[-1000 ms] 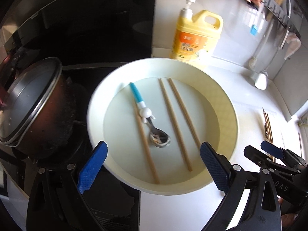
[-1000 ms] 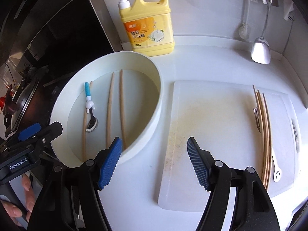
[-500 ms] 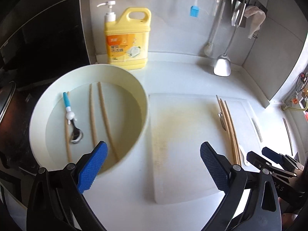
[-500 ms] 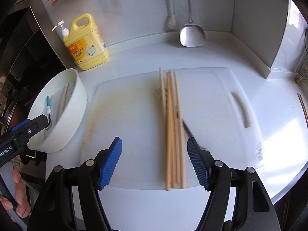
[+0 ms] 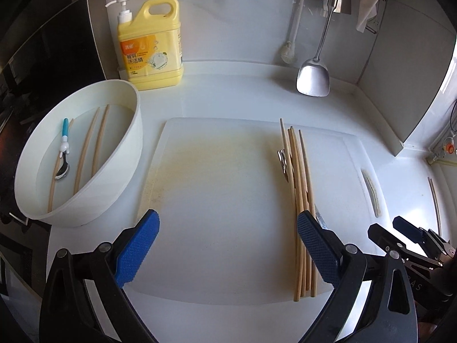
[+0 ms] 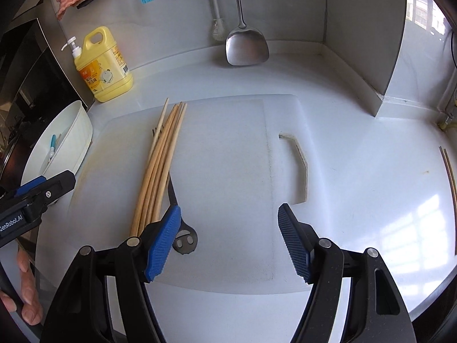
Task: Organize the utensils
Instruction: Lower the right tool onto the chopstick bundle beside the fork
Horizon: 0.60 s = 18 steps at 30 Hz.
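Several wooden chopsticks (image 5: 300, 177) (image 6: 160, 165) lie bundled on the white cutting board (image 5: 222, 185) (image 6: 228, 154), on top of a metal fork (image 6: 174, 197). A white basin (image 5: 125, 154) (image 6: 77, 131) at the left holds water, three chopsticks (image 5: 97, 143) and a spoon with a blue handle (image 5: 64, 148). My left gripper (image 5: 228, 245) hangs open over the board's near middle, its right finger beside the bundle. My right gripper (image 6: 228, 237) is open too, empty, above the board just right of the bundle.
A yellow dish-soap jug (image 5: 151, 45) (image 6: 102, 65) stands by the back wall. A metal spatula (image 5: 314, 77) (image 6: 245, 45), a brush and a cloth hang on the wall. Two more chopsticks (image 6: 448, 177) lie on the counter at the far right. A dark stove lies left.
Both grippers have swept rightward from over the basin to over the cutting board. The pot has left view and the chopstick bundle now lies near both grippers. Both stay open.
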Motion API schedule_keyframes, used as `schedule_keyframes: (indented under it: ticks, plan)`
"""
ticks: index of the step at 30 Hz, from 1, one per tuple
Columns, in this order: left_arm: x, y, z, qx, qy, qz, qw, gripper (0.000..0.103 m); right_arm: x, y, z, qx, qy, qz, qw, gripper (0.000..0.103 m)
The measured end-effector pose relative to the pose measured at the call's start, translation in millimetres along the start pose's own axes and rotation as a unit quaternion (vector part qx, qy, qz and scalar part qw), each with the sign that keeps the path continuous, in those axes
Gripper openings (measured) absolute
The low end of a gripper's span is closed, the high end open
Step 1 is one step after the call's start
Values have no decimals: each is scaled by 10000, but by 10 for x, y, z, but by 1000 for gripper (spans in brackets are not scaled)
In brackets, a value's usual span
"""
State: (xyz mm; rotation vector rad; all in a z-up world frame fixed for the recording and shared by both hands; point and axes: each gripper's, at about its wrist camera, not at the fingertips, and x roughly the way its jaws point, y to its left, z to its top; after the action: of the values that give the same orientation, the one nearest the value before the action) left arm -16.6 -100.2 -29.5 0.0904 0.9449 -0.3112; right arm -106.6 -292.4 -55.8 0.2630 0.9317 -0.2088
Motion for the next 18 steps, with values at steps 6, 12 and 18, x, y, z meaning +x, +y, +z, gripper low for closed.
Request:
schedule_keyframes:
  ticks: [6, 12, 18]
  plan:
    - [313, -182, -68, 248, -181, 13, 9995, 95, 227, -68, -20, 202, -182, 109, 9996, 68]
    - [475, -299, -119, 257, -313, -232, 9989, 95, 319, -103, -22, 110, -426, 100, 9990, 68]
    - [623, -351, -132, 204, -280, -243, 9991, 95, 436, -107, -23, 177, -392, 123, 9990, 68]
